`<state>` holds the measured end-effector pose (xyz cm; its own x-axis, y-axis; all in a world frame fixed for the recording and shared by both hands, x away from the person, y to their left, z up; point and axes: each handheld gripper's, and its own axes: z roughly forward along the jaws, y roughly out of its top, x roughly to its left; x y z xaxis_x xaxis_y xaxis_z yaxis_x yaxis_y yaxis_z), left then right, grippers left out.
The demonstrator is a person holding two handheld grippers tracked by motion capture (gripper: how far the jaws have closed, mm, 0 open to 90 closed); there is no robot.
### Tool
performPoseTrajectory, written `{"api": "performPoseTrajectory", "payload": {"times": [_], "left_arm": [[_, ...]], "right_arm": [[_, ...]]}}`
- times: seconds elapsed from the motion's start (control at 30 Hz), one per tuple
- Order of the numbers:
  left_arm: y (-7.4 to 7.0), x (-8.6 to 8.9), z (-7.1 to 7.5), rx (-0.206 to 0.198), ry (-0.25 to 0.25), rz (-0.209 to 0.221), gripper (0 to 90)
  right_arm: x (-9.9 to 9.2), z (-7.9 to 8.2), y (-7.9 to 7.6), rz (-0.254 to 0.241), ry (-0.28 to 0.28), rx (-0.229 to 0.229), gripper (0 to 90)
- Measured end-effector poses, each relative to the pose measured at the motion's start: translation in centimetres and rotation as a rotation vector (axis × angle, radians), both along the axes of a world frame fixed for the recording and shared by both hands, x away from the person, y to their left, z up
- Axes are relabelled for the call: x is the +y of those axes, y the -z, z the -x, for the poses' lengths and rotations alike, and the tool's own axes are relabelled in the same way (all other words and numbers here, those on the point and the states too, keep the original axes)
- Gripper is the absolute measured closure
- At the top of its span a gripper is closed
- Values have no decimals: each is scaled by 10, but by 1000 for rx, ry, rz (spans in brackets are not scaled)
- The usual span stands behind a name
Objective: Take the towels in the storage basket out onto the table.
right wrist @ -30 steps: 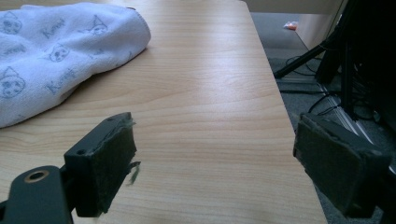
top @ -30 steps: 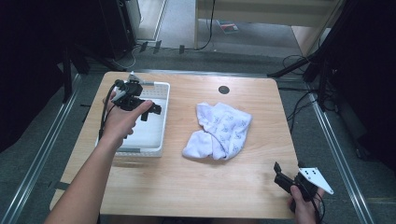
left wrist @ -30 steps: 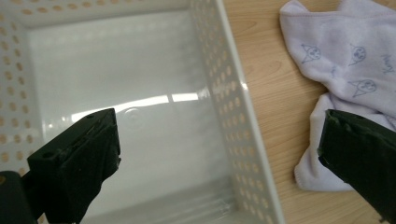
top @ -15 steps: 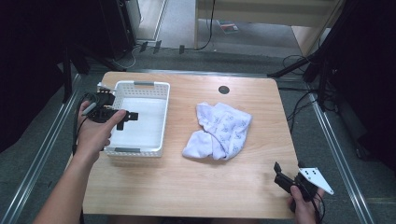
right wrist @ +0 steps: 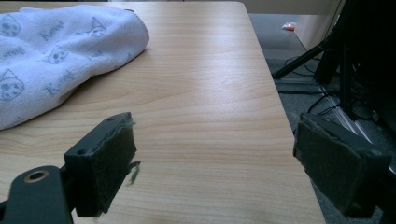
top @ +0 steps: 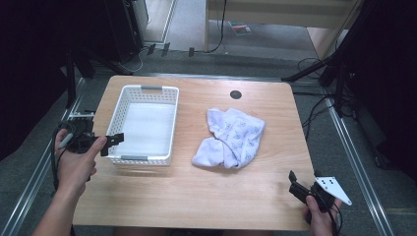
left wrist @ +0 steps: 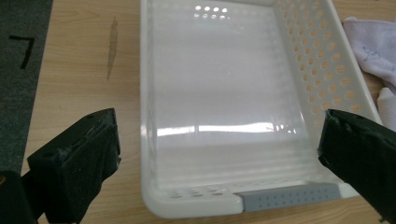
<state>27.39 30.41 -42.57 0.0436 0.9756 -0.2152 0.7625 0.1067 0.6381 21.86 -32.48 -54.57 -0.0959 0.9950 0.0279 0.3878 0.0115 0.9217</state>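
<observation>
On wood table (top: 236, 196): white basket (top: 142, 123) left, towel (top: 228, 137) mid; grey floor around.

Wooden table (top: 236, 196) w/ white basket (top: 142, 124) left; crumpled towel (top: 230, 137) mid-right.

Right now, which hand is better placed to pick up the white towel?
Probably the right. The right tongs are open at the table's near right corner, with bare wood up to the towel. The left tongs, also open, are at the basket, which stands between them and the towel.
</observation>
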Motion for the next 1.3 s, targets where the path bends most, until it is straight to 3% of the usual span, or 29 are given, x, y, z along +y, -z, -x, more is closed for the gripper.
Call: {"api": "performPoseTrajectory", "payload": {"times": [0.27, 0.37, 0.6, 0.73, 0.9, 0.97, 1.0, 1.1, 1.17, 1.3], "left_arm": [[19, 23, 31, -110, -44, 55, 0], [30, 29, 43, -155, -87, 61, 0], [60, 35, 65, -231, -73, 85, 0], [80, 43, 74, -284, -72, 130, 0], [107, 52, 82, -284, -106, 115, 0], [120, 54, 85, -271, -182, 75, 0], [121, 57, 84, -256, -192, 99, 0], [118, 60, 85, -280, -192, 81, 0], [121, 60, 83, -265, -182, 96, 0], [121, 55, 83, -276, -142, 77, 0]], "right_arm": [[0, 0, 0, -1, 5, 2, 133], [0, 0, 0, -2, 7, 2, 133], [0, 0, 0, -1, 9, 0, 133], [0, 0, 0, -1, 10, 1, 133], [0, 0, 0, -6, 12, 1, 133], [0, 0, 0, -5, 12, 2, 133], [0, 0, 0, -4, 11, 2, 133], [0, 0, 0, -2, 7, 2, 133], [0, 0, 0, 0, -1, 0, 133], [0, 0, 0, 0, -9, 4, 132]]}}
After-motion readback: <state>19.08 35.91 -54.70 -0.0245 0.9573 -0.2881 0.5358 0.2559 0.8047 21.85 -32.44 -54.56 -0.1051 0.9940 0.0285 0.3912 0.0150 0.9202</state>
